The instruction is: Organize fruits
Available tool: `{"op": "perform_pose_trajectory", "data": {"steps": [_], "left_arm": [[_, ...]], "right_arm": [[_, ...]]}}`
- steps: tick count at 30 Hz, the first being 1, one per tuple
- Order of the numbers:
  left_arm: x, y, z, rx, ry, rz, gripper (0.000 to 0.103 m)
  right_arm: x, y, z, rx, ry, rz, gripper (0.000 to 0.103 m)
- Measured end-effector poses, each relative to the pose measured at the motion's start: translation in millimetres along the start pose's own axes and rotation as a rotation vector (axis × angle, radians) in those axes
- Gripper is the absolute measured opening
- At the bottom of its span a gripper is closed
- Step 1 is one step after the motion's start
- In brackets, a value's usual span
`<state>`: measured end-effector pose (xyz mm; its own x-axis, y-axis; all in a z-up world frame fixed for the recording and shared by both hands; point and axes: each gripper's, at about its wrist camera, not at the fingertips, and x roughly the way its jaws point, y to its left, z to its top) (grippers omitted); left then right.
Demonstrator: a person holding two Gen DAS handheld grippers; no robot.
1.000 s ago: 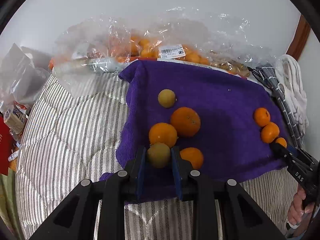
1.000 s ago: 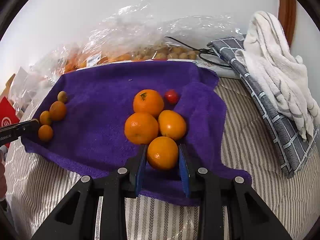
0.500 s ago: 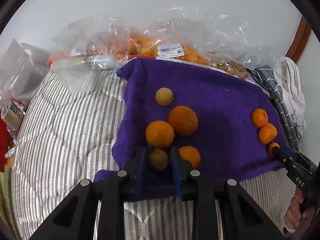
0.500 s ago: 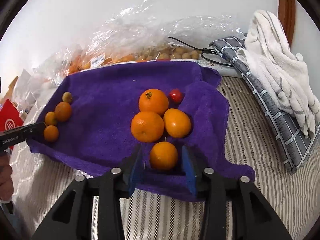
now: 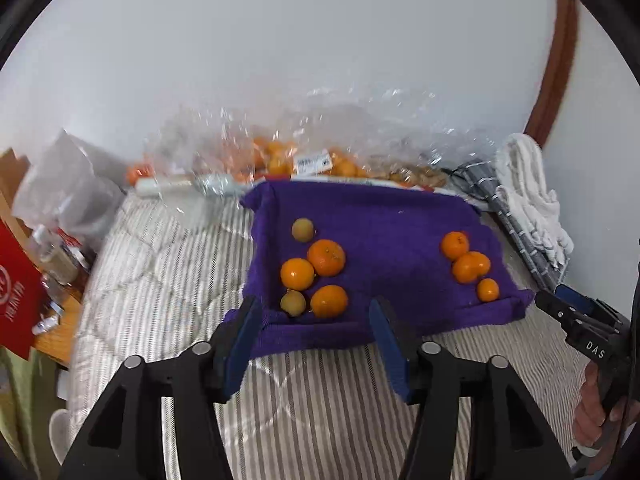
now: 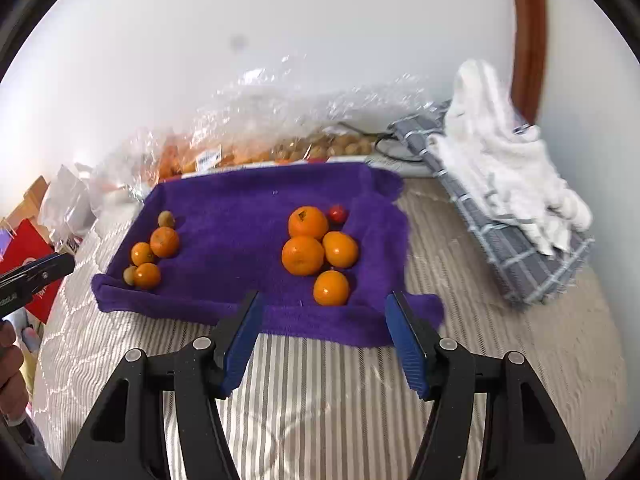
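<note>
Two clusters of fruit rest on a purple towel [image 6: 240, 216] spread over a striped bed cover [image 6: 328, 392]. Left cluster, seen from the left wrist: three oranges [image 5: 326, 257], touching one another, with a dull yellow-green fruit [image 5: 302, 230] just beyond them and a second greenish fruit [image 5: 293, 302] at the near edge. Right cluster, seen from the right wrist: four oranges [image 6: 303, 255], of which the nearest orange [image 6: 331, 287] lies slightly apart, and a small red fruit [image 6: 337, 213] behind. The left gripper [image 5: 316, 344] and the right gripper [image 6: 324, 340] each stand before their own cluster, jaws opening and roughly half spread, with nothing between the blue pads and no fruit held. The oranges appear smooth, glossy and round; the greenish fruits are smaller and matt. Judged handling: each fruit is light, firm but bruisable, and apt to roll on the soft towel, so the pads are best set across the widest girth with modest pressure. The red fruit is likely the most delicate. More fruit lies in clear plastic bags [image 6: 256, 136] against the wall.
</note>
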<state>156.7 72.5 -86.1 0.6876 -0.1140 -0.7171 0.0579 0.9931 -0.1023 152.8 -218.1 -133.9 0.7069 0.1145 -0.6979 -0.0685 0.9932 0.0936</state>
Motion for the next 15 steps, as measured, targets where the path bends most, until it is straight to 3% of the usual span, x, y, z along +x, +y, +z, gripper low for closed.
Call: {"op": "perform_pose_trajectory", "data": {"steps": [6,8,10,15], "left_arm": [[-48,-9,-6,0.007,-0.053,-0.019,0.067],[-60,-13,-10,0.007,-0.062,-0.025,0.067],[-74,-18,-14,0.011,-0.089,-0.008,0.070],[-103,-31,-24,0.030,-0.139,0.025,0.080]], "right_arm": [[-53,-1,-7,0.015,-0.044,-0.020,0.063],[-68,-3,-10,0.023,-0.063,-0.029,0.070],[-83,-4,-15,0.030,-0.093,-0.029,0.086],[-117,-8,-26,0.045,-0.161,-0.037,0.096]]}}
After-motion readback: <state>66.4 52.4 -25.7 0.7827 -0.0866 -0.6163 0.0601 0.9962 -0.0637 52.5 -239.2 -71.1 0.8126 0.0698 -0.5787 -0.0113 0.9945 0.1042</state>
